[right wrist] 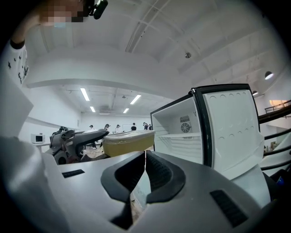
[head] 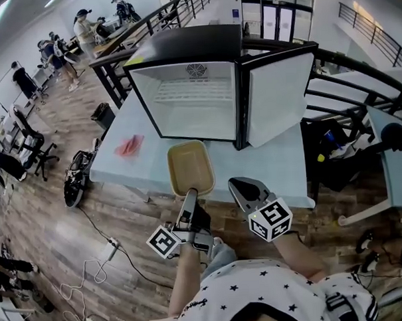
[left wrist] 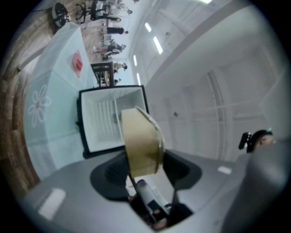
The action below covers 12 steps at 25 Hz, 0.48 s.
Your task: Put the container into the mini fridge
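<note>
Tan shallow round-cornered plastic container (head: 190, 165) | gripped at its near rim by left gripper (head: 190, 193), level over front edge of smooth pale-aqua table (head: 281, 166) | black mini fridge (head: 195, 97) just beyond, white ribbed interior, door swung open rightward | right gripper (head: 241, 187) clenched, empty | wood-plank floor (head: 50, 216)

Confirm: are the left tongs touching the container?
Touching. The left gripper view shows the container pinched at its edge between the left tongs; the head view agrees.
</note>
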Tool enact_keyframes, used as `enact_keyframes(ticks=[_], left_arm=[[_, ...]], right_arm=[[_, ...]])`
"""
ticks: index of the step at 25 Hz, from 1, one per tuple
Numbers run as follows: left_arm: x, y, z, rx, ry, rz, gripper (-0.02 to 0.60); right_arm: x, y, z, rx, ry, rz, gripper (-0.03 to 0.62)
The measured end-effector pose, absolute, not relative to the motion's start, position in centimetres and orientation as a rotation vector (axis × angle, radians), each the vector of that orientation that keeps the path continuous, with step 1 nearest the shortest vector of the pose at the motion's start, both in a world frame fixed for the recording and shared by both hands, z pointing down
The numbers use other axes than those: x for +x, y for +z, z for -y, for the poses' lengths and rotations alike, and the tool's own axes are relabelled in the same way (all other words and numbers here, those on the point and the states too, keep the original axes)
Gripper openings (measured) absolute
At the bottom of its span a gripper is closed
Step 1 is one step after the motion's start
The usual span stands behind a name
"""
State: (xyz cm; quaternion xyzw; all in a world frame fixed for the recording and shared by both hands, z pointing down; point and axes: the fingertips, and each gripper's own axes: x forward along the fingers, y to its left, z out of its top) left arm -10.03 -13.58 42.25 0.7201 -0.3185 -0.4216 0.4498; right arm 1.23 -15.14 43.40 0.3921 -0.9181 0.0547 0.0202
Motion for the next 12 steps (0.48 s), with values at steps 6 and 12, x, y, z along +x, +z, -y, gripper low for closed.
enact_keyframes(ticks=[6, 12], left_arm=[[-12.1, 41.3, 17.9, 1.806, -1.01, 0.756, 0.222], [-14.2, 41.7, 22.1, 1.806, -0.986, 0.724, 0.224]], right_arm=[[-1.0, 42.6, 19.2, 1.259, 0.18, 2.842, 0.021], [-2.7, 42.9, 22.8, 1.314, 0.179, 2.819, 0.021]])
